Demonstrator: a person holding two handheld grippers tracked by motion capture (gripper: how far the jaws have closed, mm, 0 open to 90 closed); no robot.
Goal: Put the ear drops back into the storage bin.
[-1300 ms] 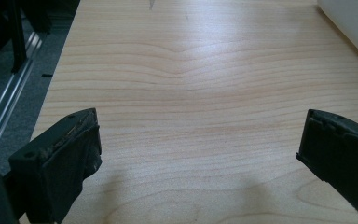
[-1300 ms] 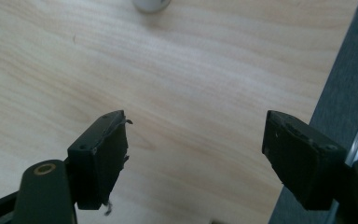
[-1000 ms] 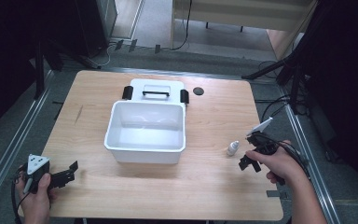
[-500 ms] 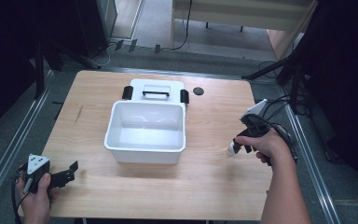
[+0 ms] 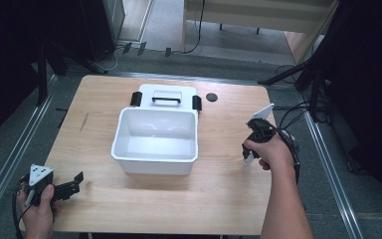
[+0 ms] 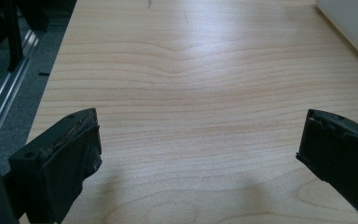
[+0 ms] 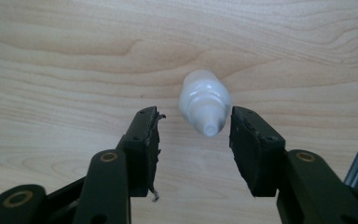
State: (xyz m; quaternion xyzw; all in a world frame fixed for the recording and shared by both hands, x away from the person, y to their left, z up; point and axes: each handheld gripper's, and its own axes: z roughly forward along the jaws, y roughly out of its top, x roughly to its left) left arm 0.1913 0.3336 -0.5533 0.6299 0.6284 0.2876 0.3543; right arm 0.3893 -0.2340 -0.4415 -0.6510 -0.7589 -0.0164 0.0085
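Near the table's right edge stands a small white dropper bottle (image 7: 204, 106), upright on the wood with its nozzle tip between the two jaws of the right gripper (image 7: 195, 135); the jaws have just been closing around it but gaps remain on both sides, so the pads do not press it. Left of it sits an open white plastic bin (image 5: 155, 141), its handled lid (image 5: 166, 97) behind. At the front left corner the left gripper (image 5: 72, 183) rests low, jaws wide apart over bare table (image 6: 191, 93)
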